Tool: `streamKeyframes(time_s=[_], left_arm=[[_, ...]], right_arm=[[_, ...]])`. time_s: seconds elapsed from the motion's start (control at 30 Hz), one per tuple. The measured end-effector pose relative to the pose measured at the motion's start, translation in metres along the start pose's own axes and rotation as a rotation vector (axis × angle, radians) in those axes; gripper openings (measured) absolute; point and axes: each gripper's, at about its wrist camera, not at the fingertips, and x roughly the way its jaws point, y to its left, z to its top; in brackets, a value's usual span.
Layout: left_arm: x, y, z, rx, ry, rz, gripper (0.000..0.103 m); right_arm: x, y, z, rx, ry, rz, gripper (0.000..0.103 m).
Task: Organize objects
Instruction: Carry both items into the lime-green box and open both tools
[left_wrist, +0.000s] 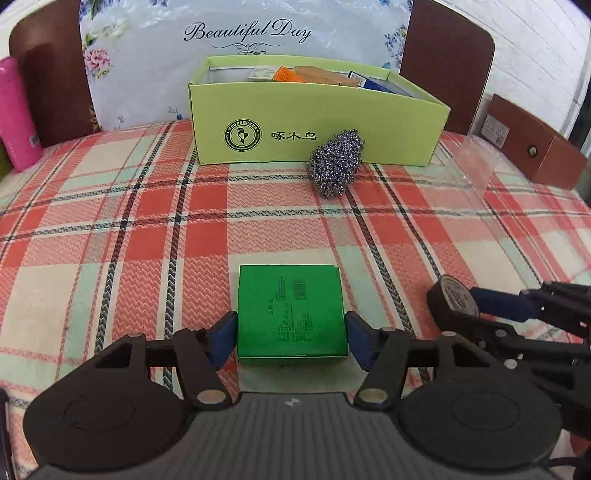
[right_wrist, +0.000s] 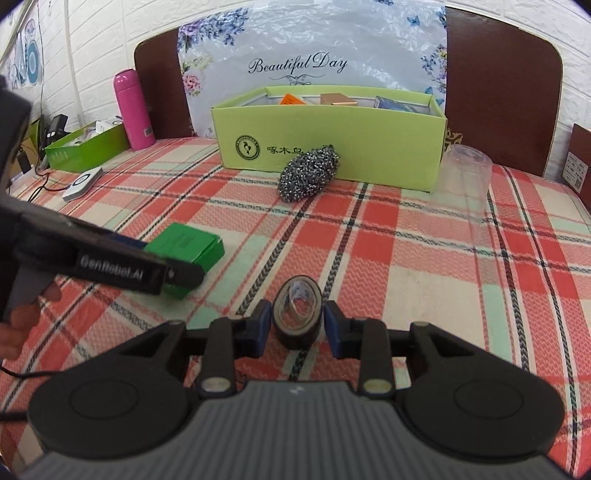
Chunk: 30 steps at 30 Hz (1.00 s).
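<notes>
A flat dark green box (left_wrist: 288, 295) lies on the plaid cloth, and my left gripper (left_wrist: 291, 325) is shut on it, its blue pads pressing both sides. In the right wrist view the same green box (right_wrist: 188, 243) sits at the left, partly behind a left finger (right_wrist: 122, 266). My right gripper (right_wrist: 297, 317) is shut on an upright black tape roll (right_wrist: 295, 332), also visible as the tape roll (left_wrist: 452, 301) at the right. A steel wool scourer (left_wrist: 336, 166) leans on the front of a light green open box (left_wrist: 317, 122) that holds several small packets.
A pink bottle (right_wrist: 133, 110) and a green tray (right_wrist: 85, 147) stand at the far left, with a white device (right_wrist: 83, 182) and cables. A clear plastic cup (right_wrist: 465, 173) stands right of the light green box. A brown box (left_wrist: 532, 147) and the headboard bound the far side.
</notes>
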Motion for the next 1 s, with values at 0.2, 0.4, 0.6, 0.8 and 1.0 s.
streamKeyframes(time_s=[0.2, 0.4, 0.6, 0.8, 1.0], left_arm=[[0.008, -0.004, 0.006, -0.024, 0.012, 0.043, 0.068], [0.008, -0.005, 0.007, -0.035, 0.011, 0.048, 0.068], [0.008, -0.005, 0.007, -0.027, 0.008, 0.043, 0.067], [-0.002, -0.004, 0.008, -0.028, -0.013, -0.009, 0.062], [-0.031, -0.003, 0.032, -0.034, -0.118, -0.062, 0.062]], right_arm=[[0.000, 0.002, -0.001, -0.011, -0.006, -0.008, 0.034], [0.001, 0.002, -0.002, -0.004, 0.000, -0.010, 0.034], [0.004, 0.002, -0.002, -0.002, 0.013, -0.010, 0.034], [0.002, 0.003, 0.001, 0.002, 0.018, 0.018, 0.030], [-0.011, 0.001, 0.028, 0.017, -0.053, 0.080, 0.030]])
